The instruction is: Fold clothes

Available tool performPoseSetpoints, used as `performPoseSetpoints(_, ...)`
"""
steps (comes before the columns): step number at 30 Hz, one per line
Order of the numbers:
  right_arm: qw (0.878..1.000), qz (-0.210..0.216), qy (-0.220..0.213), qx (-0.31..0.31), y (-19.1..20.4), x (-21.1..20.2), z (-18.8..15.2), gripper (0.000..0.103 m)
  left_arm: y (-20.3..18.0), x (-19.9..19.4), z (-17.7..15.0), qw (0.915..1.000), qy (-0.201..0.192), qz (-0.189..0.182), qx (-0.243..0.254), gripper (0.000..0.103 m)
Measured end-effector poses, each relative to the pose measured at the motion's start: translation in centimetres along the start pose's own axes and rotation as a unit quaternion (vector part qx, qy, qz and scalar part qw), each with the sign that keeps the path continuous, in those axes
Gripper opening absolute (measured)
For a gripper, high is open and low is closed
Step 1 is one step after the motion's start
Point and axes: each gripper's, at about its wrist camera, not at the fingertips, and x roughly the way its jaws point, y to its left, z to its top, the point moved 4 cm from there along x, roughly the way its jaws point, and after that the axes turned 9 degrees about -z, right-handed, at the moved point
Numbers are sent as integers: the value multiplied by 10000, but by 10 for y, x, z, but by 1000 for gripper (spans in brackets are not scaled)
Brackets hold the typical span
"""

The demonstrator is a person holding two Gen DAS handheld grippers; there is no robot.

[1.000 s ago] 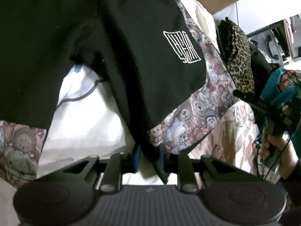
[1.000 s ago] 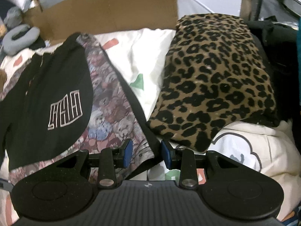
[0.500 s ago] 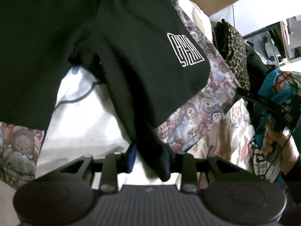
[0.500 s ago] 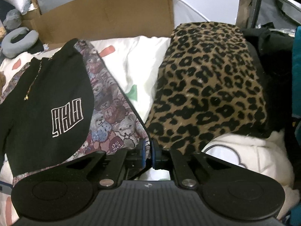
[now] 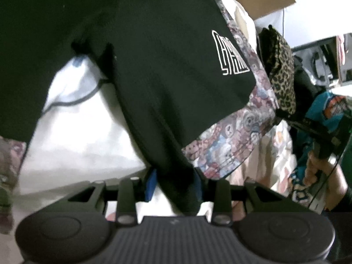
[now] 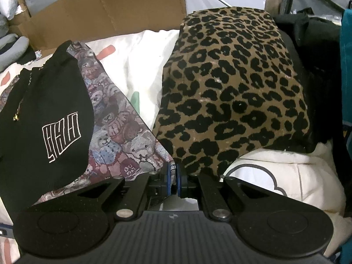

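A black garment [image 5: 154,66] with a white line logo [image 5: 228,55] and a teddy-bear print panel [image 5: 231,136] lies spread on white bedding. My left gripper [image 5: 175,184] is shut on a black corner of it, which hangs between the blue pads. In the right wrist view the same garment [image 6: 44,114] lies at the left with its bear panel [image 6: 114,132]. My right gripper [image 6: 173,181] is shut on the bear panel's lower corner, jaws nearly touching.
A leopard-print folded cloth [image 6: 237,88] lies right of the garment, with dark clothes [image 6: 312,44] behind it. A cardboard sheet [image 6: 105,11] stands at the back. White bedding [image 6: 275,176] lies under everything. The person's hand and the other gripper [image 5: 319,136] show at the right.
My right gripper closed from open onto the bear-print corner and moved forward. My left gripper stayed shut on the black corner and pulled it nearer, so the cloth drapes more.
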Motion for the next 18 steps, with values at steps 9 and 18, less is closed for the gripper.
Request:
performPoseSetpoints(9,9999,138,-23,85,-1,-25,14,4,-13,-22,3,9995,100,-289,32,3)
performPoseSetpoints(18,9999,125,78,-89,-1,-45,16,4,-21,-41,4,9989,292,-342,160,3)
